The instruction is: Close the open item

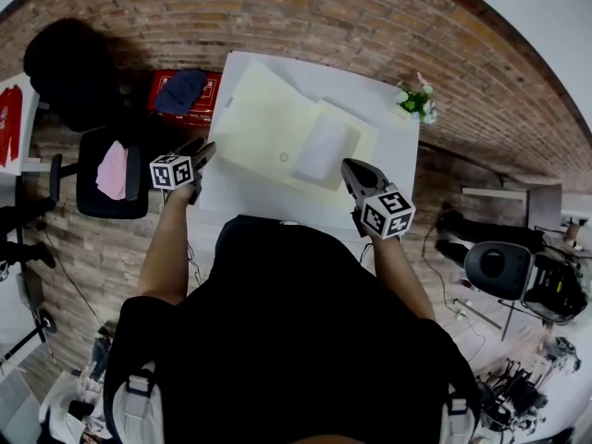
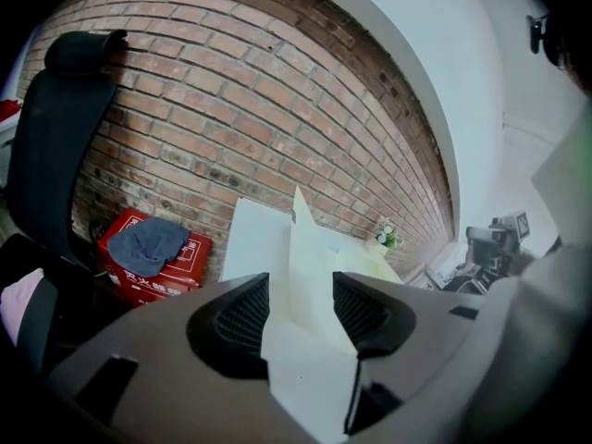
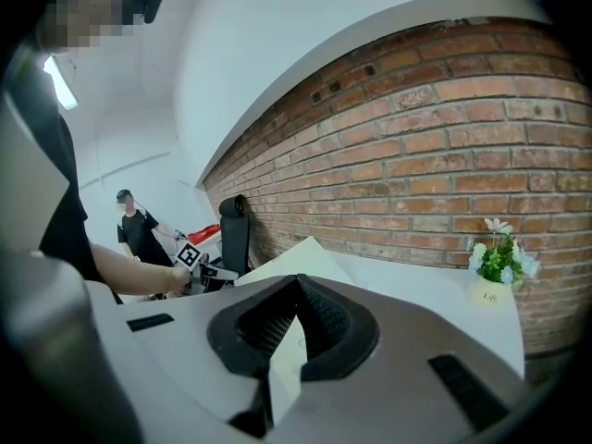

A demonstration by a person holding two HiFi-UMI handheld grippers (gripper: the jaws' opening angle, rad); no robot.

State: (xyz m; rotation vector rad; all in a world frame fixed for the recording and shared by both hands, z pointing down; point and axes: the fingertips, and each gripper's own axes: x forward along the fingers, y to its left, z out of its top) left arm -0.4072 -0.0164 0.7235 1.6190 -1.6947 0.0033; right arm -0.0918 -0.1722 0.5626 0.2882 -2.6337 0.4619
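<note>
A pale yellow folder [image 1: 268, 118] lies open on the white table [image 1: 370, 91], with a white sheet [image 1: 324, 151] on its right half. My left gripper [image 1: 205, 148] is at the folder's left edge. In the left gripper view its jaws [image 2: 301, 313] stand wide apart, and the folder's raised cover [image 2: 310, 248] passes between them without the pads pressing on it. My right gripper [image 1: 347, 165] is at the folder's near right edge. In the right gripper view its tips [image 3: 296, 289] meet, with a thin pale folder edge [image 3: 287, 359] running between them.
A small potted flower [image 1: 416, 103] stands at the table's far right corner, against the brick wall. Left of the table are a red box [image 1: 208, 100] with a blue cloth [image 1: 180, 91] on it and a black chair [image 1: 111, 169]. Another person [image 3: 139, 229] stands far off.
</note>
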